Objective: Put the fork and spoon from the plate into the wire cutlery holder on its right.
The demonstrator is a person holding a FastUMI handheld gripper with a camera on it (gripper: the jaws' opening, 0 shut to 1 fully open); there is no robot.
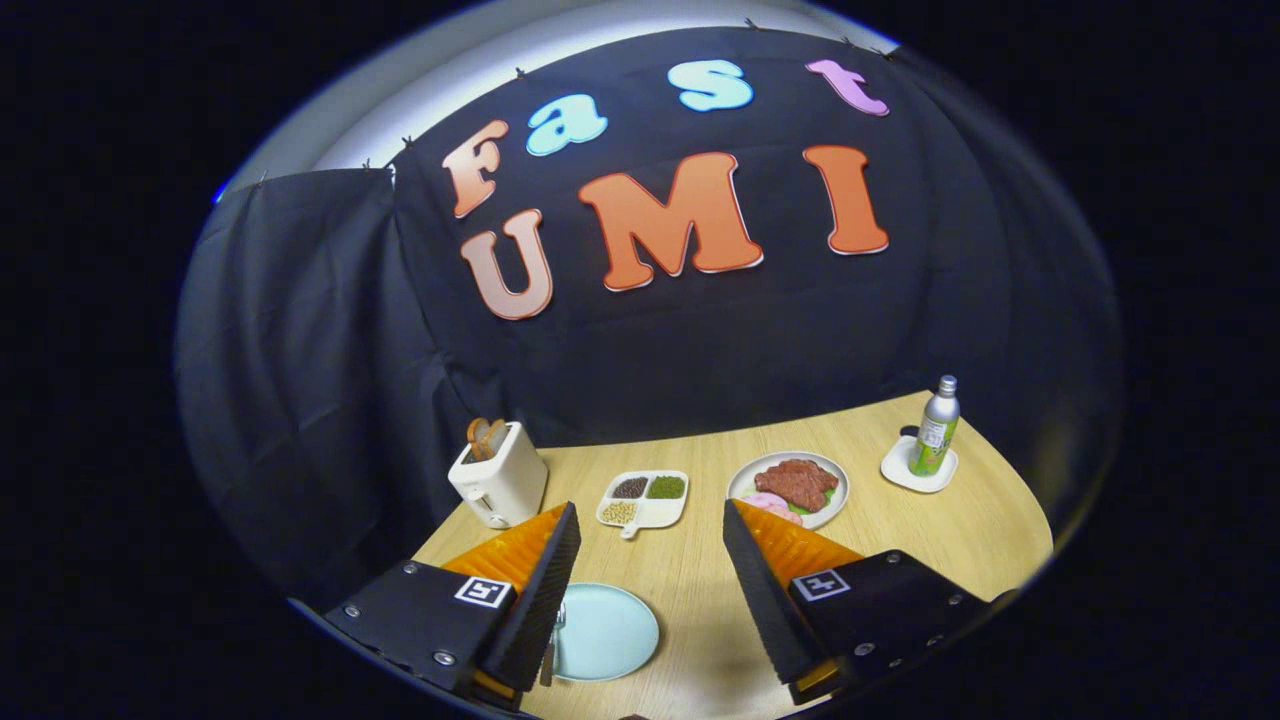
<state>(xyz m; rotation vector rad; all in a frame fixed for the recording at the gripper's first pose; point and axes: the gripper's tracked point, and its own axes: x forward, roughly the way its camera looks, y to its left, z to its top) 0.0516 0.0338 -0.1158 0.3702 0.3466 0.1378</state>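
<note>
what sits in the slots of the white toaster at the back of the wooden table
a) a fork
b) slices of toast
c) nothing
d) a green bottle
b: brown slices of toast stick up out of the white toaster, which stands beyond the open tool, next to the white divided tray of beans.

On the wooden bench (900, 530) stand a white toaster (500, 478) holding toast, a divided dish (645, 497) of beans, a plate of meat (790, 487), and a bottle (935, 428) on a white coaster (918, 470).
</note>
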